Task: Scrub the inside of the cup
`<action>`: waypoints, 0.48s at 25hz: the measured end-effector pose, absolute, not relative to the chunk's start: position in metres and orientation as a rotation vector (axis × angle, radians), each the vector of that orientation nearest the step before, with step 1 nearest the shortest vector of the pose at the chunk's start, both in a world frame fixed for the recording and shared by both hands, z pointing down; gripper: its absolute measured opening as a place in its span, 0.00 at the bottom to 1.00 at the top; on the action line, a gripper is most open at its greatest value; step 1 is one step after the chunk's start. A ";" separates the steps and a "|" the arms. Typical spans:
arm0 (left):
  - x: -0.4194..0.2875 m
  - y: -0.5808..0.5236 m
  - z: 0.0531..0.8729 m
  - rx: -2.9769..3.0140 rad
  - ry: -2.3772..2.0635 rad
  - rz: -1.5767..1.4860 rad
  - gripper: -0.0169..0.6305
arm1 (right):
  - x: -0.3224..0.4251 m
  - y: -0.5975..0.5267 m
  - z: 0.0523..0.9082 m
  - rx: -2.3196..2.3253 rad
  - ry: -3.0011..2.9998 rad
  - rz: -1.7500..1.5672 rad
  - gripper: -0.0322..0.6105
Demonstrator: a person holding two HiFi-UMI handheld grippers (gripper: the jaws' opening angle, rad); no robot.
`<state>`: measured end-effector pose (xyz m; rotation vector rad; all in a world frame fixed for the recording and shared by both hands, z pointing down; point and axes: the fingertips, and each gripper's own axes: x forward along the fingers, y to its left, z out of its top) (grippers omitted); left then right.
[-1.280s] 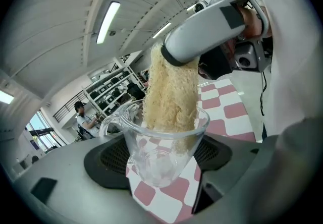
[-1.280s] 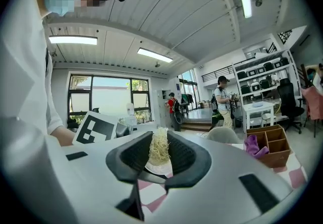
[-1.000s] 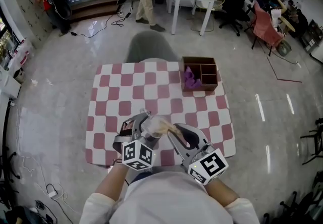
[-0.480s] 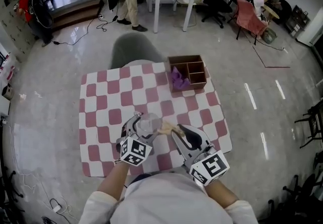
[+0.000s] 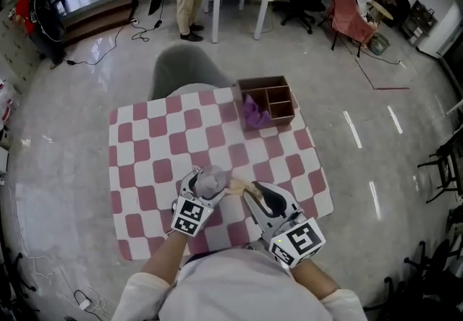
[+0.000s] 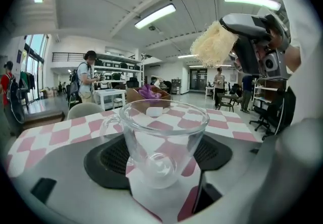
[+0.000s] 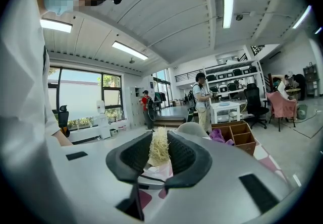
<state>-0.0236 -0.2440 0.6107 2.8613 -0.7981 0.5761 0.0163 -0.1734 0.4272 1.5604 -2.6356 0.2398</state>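
Note:
A clear glass cup [image 6: 156, 142] with a handle on its left side is clamped upright between the jaws of my left gripper [image 6: 160, 160]. In the head view this cup [image 5: 210, 182] is held above the near part of the checkered table. My right gripper [image 7: 160, 155] is shut on a pale fibrous scrubber [image 7: 160, 147]. From the left gripper view the scrubber [image 6: 212, 44] hangs above and to the right of the cup's rim, outside it. Seen from the head, the scrubber [image 5: 236, 185] sits just right of the cup.
A red-and-white checkered cloth [image 5: 155, 146] covers the table. At its far right corner stands a wooden compartment box [image 5: 269, 101] with a purple cloth [image 5: 253, 111] in it. A grey chair [image 5: 181, 70] is behind the table. People and a white table stand farther back.
Both grippers, with cup and scrubber, have stayed close together over the near table edge. The head camera has shifted, so the table sits more to the left.

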 end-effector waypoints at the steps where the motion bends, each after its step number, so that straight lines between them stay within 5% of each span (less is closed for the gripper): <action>1: -0.023 -0.244 0.613 2.855 -0.791 0.571 0.59 | 0.016 -0.174 0.428 1.563 -2.630 0.244 0.21; 12: -0.018 -0.241 0.629 2.836 -0.728 0.575 0.59 | 0.022 -0.170 0.433 1.586 -2.583 0.265 0.21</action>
